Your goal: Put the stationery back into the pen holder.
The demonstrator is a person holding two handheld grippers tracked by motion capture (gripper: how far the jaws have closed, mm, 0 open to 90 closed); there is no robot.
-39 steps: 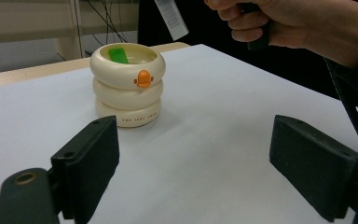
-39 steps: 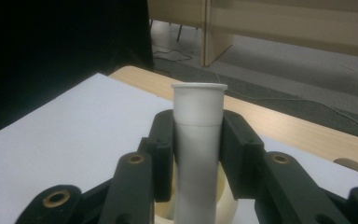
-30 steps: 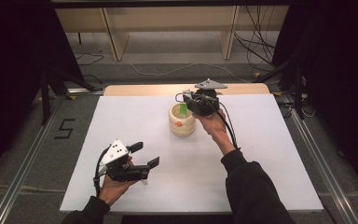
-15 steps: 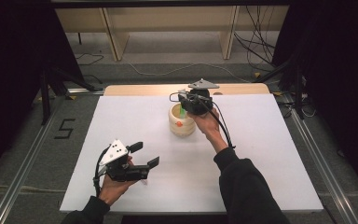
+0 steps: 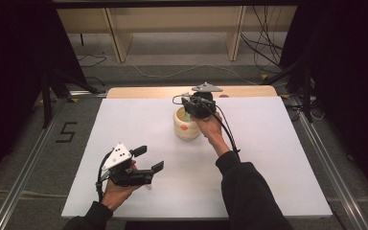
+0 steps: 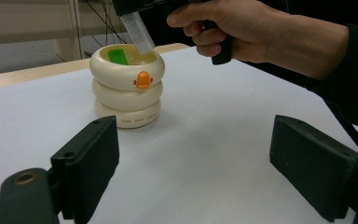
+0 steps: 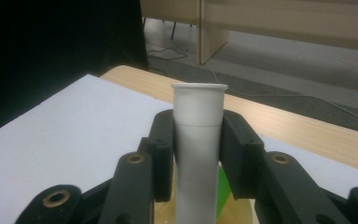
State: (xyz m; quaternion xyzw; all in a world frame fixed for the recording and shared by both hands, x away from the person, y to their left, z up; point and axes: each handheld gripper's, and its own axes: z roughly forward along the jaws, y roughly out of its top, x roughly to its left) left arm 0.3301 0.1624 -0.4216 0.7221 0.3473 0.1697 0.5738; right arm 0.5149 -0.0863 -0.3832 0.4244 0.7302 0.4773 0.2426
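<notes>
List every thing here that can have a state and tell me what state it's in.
Left tongs: open, empty, held low over the table, away from the holder.
Right tongs: shut on the white tube, above the holder.
White tube: gripped, lower end at the holder's mouth.
Holder: upright on the table, open-topped.
Green item: standing inside the holder.

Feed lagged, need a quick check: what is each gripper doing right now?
Left gripper: open, holding nothing, low over the table.
Right gripper: shut on a white tube, above the cream holder.
</notes>
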